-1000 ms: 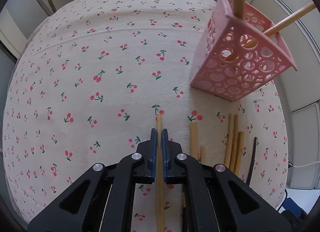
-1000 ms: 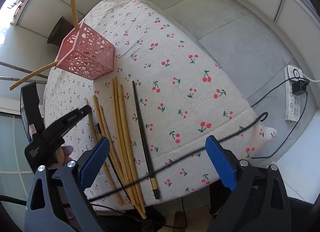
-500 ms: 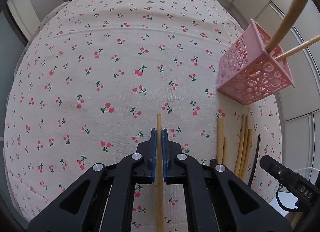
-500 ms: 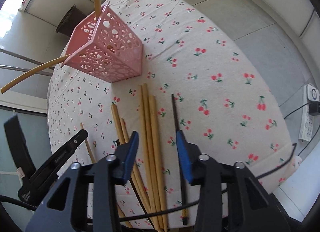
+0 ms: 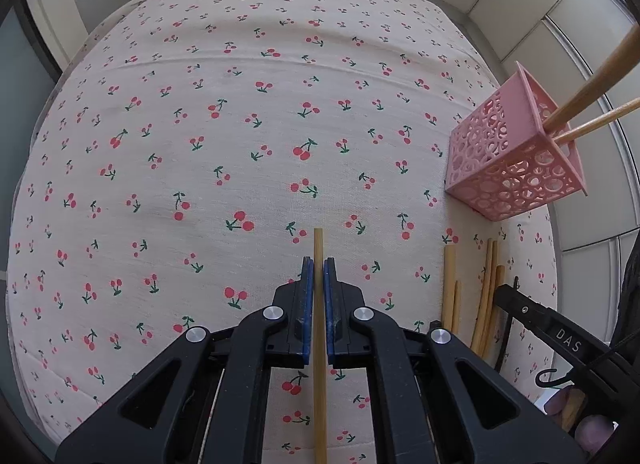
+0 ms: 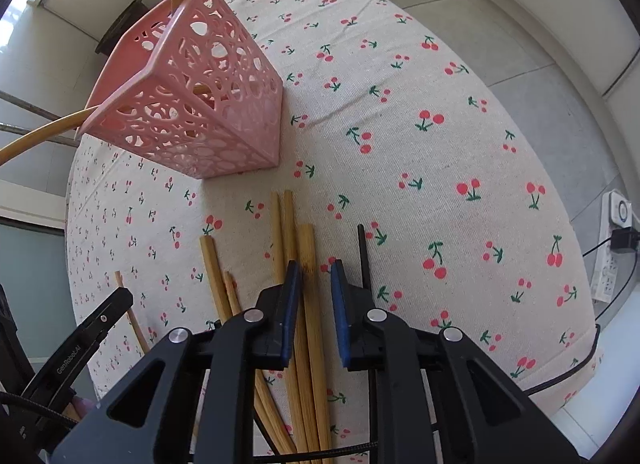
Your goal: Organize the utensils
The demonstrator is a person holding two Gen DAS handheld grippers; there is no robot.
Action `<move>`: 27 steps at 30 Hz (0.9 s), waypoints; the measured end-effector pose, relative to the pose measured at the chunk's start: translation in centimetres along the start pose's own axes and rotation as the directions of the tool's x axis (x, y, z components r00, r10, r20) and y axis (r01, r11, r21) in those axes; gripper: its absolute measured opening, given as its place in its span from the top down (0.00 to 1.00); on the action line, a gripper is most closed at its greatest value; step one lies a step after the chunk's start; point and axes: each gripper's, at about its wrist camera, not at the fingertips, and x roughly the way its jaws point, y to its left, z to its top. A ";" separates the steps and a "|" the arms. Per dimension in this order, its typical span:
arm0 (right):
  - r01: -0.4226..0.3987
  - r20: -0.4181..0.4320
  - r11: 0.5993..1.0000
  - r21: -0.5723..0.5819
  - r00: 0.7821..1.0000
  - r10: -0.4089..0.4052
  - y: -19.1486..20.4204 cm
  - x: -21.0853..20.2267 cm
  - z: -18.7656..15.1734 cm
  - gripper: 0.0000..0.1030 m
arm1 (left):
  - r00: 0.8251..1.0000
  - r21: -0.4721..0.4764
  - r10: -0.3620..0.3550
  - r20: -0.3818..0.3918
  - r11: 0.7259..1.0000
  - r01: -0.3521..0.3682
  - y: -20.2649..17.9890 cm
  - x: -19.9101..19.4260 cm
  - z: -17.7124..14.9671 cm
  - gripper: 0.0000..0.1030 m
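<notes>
Holder (image 6: 208, 104) beside loose chopsticks (image 6: 304, 264); power strip (image 6: 612, 248) on floor.

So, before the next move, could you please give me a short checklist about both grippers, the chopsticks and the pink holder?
1. Left gripper shut firmly on the held chopstick: ok.
2. Right gripper gripping: not ok. Its jaws have just been closing, and a bamboo chopstick lies between them, but a gap remains beside it.
3. Only one stick between the right jaws: cannot tell, because the neighbours lie close against it.
4. Black chopstick outside the right jaws: ok.
5. Pink holder standing on the tablecloth, with its top open: ok.
</notes>
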 end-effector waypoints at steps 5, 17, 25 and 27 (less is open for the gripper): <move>0.036 0.011 0.999 -0.019 0.999 -0.036 1.0 0.6 0.2 0.86 | 1.000 0.001 -0.002 0.005 1.000 0.002 0.0 -0.2 0.0 0.96; 0.072 0.033 0.997 -0.040 0.997 -0.070 3.2 1.5 0.8 0.92 | 1.000 -0.009 0.007 0.007 1.000 -0.007 0.5 -0.6 -0.5 0.96; 0.055 0.066 0.997 -0.054 0.996 -0.051 2.7 1.0 0.5 0.93 | 1.000 -0.014 0.009 0.015 1.000 -0.009 0.8 -0.9 -0.7 0.96; 0.062 0.075 0.996 -0.058 0.996 -0.057 2.8 1.1 0.7 0.93 | 1.000 -0.018 0.009 0.017 1.000 -0.009 0.9 -1.0 -0.7 0.96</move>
